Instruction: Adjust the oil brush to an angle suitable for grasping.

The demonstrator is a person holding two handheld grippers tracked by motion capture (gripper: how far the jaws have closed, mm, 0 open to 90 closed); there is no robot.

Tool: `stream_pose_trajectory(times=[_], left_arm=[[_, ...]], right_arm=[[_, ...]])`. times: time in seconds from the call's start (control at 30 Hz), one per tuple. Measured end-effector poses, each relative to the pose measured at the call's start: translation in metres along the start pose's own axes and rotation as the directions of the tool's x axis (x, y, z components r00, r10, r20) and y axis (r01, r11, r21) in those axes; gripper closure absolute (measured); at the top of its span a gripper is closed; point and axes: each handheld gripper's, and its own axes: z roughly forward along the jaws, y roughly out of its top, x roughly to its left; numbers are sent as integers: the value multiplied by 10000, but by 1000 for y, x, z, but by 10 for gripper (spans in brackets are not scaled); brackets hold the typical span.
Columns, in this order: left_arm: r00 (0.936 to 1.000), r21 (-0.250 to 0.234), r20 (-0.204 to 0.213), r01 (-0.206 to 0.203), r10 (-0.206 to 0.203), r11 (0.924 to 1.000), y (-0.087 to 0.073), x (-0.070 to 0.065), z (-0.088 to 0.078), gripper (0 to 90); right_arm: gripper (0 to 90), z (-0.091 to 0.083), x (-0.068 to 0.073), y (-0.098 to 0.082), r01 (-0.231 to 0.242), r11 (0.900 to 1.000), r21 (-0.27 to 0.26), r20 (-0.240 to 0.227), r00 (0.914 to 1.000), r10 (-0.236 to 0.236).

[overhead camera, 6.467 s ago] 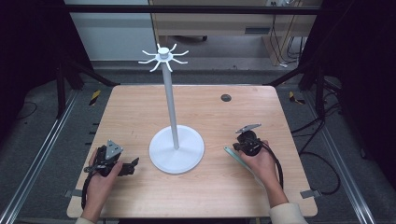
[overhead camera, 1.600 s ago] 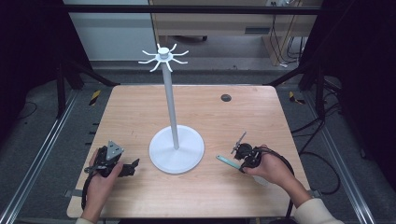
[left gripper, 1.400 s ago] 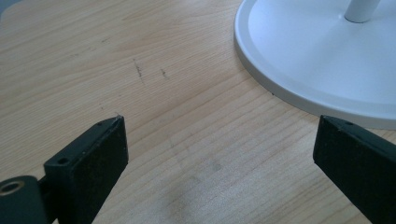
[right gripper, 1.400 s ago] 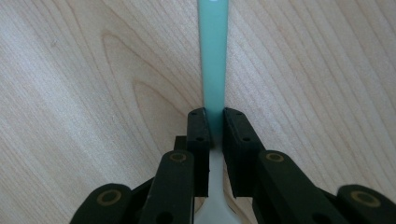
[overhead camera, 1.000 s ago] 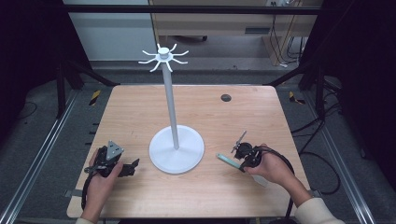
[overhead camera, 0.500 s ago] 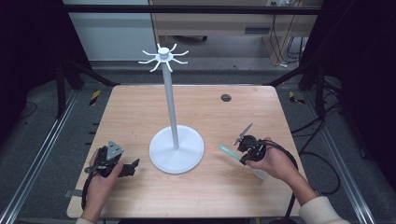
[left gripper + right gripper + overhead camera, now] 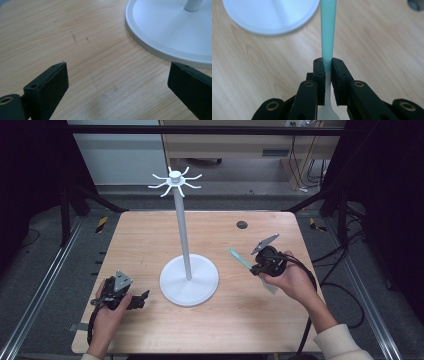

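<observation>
A white stand [image 7: 182, 235] with a round base [image 7: 189, 280] and hooked arms at its top [image 7: 174, 179] rises from the middle of the wooden table [image 7: 150, 235]. My right gripper [image 7: 256, 268] is lifted off the table to the right of the base, shut on a flat utensil with a pale teal handle [image 7: 239, 258]. In the right gripper view my right gripper [image 7: 327, 65] clamps that handle [image 7: 327, 30], which points away over the table beside the base [image 7: 272, 15]. My left gripper [image 7: 142, 299] rests at the front left, open and holding nothing, and in its own view the left gripper [image 7: 117, 77] lies close to the base's rim [image 7: 155, 47].
A small dark round fitting [image 7: 242, 224] is set in the table at the back right. Metal frame rails [image 7: 45, 280] run along both sides of the table. Cables [image 7: 345, 290] trail off to the right.
My right gripper has lifted up off the table with the teal-handled utensil held in it. The left gripper and hand have stayed where they were.
</observation>
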Motion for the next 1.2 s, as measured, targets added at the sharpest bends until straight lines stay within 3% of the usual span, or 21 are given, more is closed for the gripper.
stream_pose_trajectory(times=[0.13, 0.3, 0.53, 0.63, 0.7, 0.77, 0.9, 0.93, 0.97, 1.07, 1.2], left_arm=[[10000, -25, 4, -15, 15, 10000, 0, 0, -1, 29], [10000, -62, -3, 2, -2, 10000, 0, 0, 0, 29], [10000, -64, 11, 26, -26, 10000, 0, 0, -1, 29], [10000, -73, 42, 44, -44, 10000, 0, 1, 0, 29], [10000, -80, 67, 13, -12, 10000, 0, 0, -1, 29], [10000, -81, 72, 3, -2, 10000, 0, 0, -1, 29], [10000, -58, 54, -7, 8, 10000, 0, 0, -1, 29], [10000, -58, 47, -3, 4, 10000, 0, 0, -1, 29], [10000, -122, 28, 42, -42, 9999, 0, 0, -1, 29], [10000, -159, 51, 78, -77, 9998, 0, 0, -2, 29], [9999, -159, 44, 91, -90, 9998, 0, 0, -1, 29]], right_arm=[[821, 1, 1, 10, -47, 9987, -512, 19, 10000, 48], [821, 4, 2, 16, -155, 9969, -765, 30, 9999, 158], [821, 12, 1, 31, -645, 9849, -1608, 83, 9977, 667], [821, 12, 2, 35, -636, 9813, -1819, 166, 9976, 677], [821, 10, 2, 39, -793, 9684, -2365, 54, 9965, 829], [821, 8, 2, 39, -865, 9647, -2488, 43, 9959, 904], [821, 4, 5, 37, -1142, 9448, -3072, 54, 9925, 1217], [821, 4, 5, 37, -1142, 9448, -3072, 54, 9925, 1217], [821, 2, 5, 34, -1370, 9309, -3386, -65, 9897, 1433], [821, 3, 6, 33, -1390, 9307, -3383, -80, 9894, 1448], [821, 0, 7, 25, -1503, 9226, -3553, -85, 9875, 1576]])
